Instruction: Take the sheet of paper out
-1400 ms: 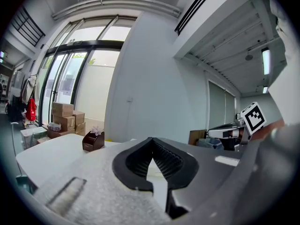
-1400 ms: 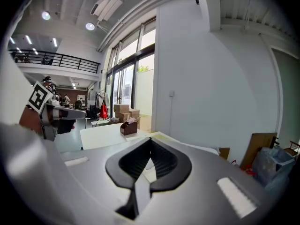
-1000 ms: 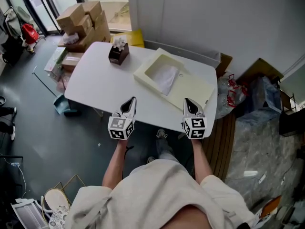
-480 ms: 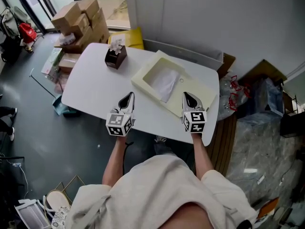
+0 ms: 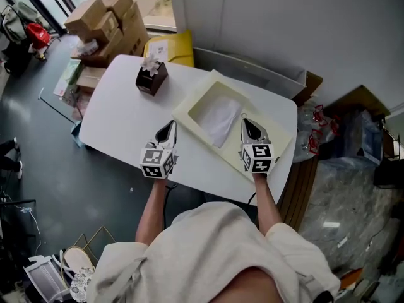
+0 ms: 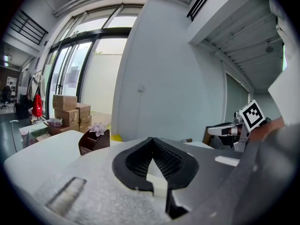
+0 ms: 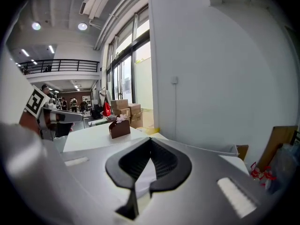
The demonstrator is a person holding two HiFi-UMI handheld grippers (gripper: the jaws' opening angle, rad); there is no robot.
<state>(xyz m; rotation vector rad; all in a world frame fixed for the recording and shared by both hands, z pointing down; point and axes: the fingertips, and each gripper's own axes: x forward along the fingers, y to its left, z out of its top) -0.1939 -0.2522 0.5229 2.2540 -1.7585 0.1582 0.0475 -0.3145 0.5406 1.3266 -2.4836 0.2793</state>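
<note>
Sheet of paper (image 5: 222, 120) lying in the recess of a cream tray (image 5: 189, 111) at frame centre, on a white table (image 5: 120, 122). Left gripper (image 5: 169, 127), jaws together and empty, hovers just left of the tray. Right gripper (image 5: 247, 124), jaws likewise together and empty, is above the tray, just right of the paper. Brown box (image 5: 151, 79) at upper left.

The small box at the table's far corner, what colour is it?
Dark brown. The small box shows best in the head view.
</note>
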